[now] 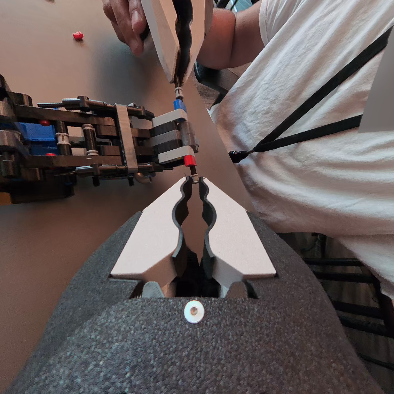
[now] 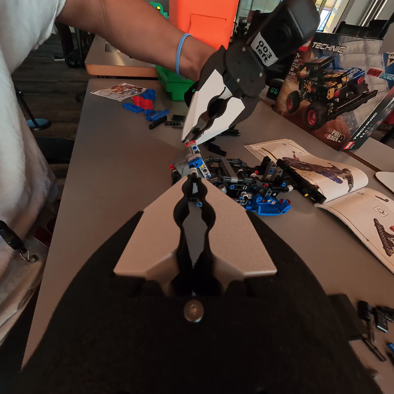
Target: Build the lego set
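One truck chassis (image 2: 238,181) on counter (image 2: 119,170); my left gripper (image 1: 194,178) and right gripper (image 2: 193,178) each pinch opposite ends of its axle (image 1: 193,170), fingers nearly closed.

Both pictures are bright enough, with soft light and soft shadows on the table (image 2: 119,170). The wide lens bends things near the edges. The white shirt (image 1: 309,149) looks smeary, and windows (image 2: 351,12) far back glow very bright.
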The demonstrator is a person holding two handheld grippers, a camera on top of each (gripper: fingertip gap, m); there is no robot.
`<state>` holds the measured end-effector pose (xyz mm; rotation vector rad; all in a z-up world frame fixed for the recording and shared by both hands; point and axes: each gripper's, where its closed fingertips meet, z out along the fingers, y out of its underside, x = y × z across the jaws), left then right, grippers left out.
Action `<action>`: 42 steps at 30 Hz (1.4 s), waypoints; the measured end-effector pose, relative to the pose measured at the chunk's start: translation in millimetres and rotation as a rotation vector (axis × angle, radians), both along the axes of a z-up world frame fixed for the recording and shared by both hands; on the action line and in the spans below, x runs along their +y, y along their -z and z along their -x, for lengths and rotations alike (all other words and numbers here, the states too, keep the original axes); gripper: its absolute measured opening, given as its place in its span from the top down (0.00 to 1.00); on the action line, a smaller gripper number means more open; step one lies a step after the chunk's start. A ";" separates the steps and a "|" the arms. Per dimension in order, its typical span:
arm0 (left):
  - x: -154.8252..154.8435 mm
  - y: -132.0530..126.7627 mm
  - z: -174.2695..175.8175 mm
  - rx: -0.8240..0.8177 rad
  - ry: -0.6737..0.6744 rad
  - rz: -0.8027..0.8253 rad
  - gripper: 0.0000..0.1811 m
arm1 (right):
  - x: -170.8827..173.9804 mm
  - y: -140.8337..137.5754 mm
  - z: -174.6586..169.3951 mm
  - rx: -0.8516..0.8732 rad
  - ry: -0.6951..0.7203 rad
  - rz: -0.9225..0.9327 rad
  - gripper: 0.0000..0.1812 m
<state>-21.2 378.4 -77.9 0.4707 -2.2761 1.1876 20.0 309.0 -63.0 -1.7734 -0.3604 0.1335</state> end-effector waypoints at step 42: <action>16.7 -17.9 2.7 -0.263 -0.250 -0.005 0.88 | -5.5 8.2 -3.0 0.008 0.051 0.067 0.94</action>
